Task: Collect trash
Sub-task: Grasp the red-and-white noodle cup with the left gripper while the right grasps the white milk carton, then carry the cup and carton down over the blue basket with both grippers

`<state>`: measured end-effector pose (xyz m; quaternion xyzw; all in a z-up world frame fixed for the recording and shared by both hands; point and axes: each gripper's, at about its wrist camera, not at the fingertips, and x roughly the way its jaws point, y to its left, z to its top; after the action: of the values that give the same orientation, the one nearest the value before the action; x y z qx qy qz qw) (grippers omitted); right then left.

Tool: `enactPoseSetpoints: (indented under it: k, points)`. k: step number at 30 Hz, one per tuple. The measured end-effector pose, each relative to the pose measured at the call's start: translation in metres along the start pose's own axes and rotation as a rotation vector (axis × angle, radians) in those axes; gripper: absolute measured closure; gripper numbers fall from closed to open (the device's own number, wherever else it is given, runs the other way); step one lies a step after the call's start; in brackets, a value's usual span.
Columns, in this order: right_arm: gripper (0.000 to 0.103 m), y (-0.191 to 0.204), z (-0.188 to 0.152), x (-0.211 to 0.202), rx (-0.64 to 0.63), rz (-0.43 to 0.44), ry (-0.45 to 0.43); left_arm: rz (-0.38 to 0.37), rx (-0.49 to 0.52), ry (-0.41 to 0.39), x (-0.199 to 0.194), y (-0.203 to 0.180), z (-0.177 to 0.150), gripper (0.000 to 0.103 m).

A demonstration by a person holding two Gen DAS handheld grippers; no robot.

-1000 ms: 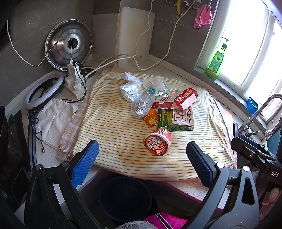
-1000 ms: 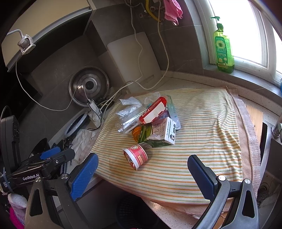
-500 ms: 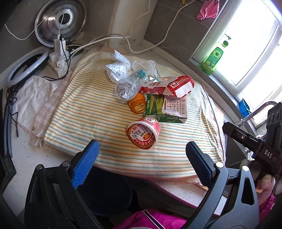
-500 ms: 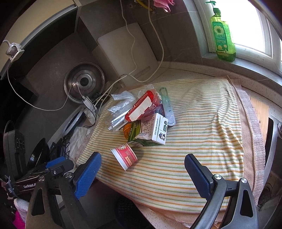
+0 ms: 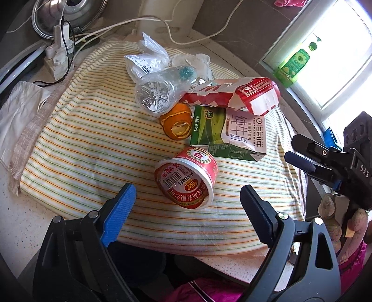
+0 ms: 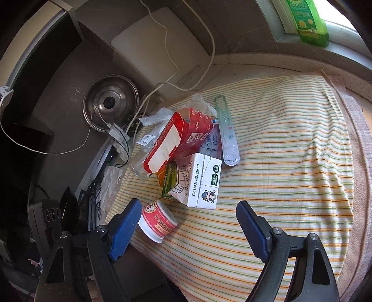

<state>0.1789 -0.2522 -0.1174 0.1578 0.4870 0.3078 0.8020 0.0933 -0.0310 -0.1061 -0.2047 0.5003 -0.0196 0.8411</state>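
A pile of trash lies on a striped cloth (image 5: 88, 144): a red-and-white cup (image 5: 186, 178) on its side, a green-and-white milk carton (image 5: 230, 134), an orange peel (image 5: 176, 124), a red carton (image 5: 234, 93), a clear bottle (image 5: 160, 93) and plastic bags (image 5: 146, 60). My left gripper (image 5: 187, 212) hovers just in front of the cup, its jaws closing and touching nothing. My right gripper (image 6: 188, 228) hangs near the milk carton (image 6: 197, 183). The cup (image 6: 158, 220) lies beside its left fingertip, and its jaws are closing with no pad pressing on anything.
A dark bin (image 5: 137, 264) sits below the counter's front edge. A steel lid (image 5: 69, 14), a power strip with cables (image 5: 58, 51) and a white cloth (image 5: 18, 109) crowd the left. A green soap bottle (image 6: 307, 21) stands on the sill. A clear plastic strip (image 6: 226, 137) lies beside the pile.
Both grippers have come down and closer to the trash pile, which now fills more of each view. Their jaws have narrowed a little. The trash has not moved.
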Motion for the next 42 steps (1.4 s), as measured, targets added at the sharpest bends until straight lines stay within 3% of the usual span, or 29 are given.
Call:
enactPoseSetpoints:
  k: [13, 17, 21, 26, 30, 42]
  points:
    - [0.019, -0.017, 0.015, 0.04, 0.006, 0.049, 0.086, -0.041, -0.078, 0.047, 0.045, 0.012, 0.014, 0.01]
    - [0.022, -0.018, 0.017, 0.052, 0.005, 0.063, 0.111, -0.045, -0.108, 0.061, 0.052, 0.013, 0.015, 0.024]
    - [0.025, -0.024, 0.019, 0.063, 0.03, 0.092, 0.137, -0.036, -0.117, 0.043, 0.053, 0.011, 0.015, 0.024]
    - [0.034, -0.03, 0.024, 0.077, 0.049, 0.13, 0.171, -0.022, -0.134, 0.028, 0.048, 0.012, 0.012, 0.025]
    - [0.058, -0.032, 0.026, 0.085, 0.064, 0.158, 0.202, 0.0, -0.14, 0.005, 0.042, 0.009, 0.011, 0.025]
    - [0.062, -0.029, 0.011, 0.048, 0.081, 0.135, 0.133, 0.003, -0.094, -0.01, 0.016, 0.016, 0.006, 0.025]
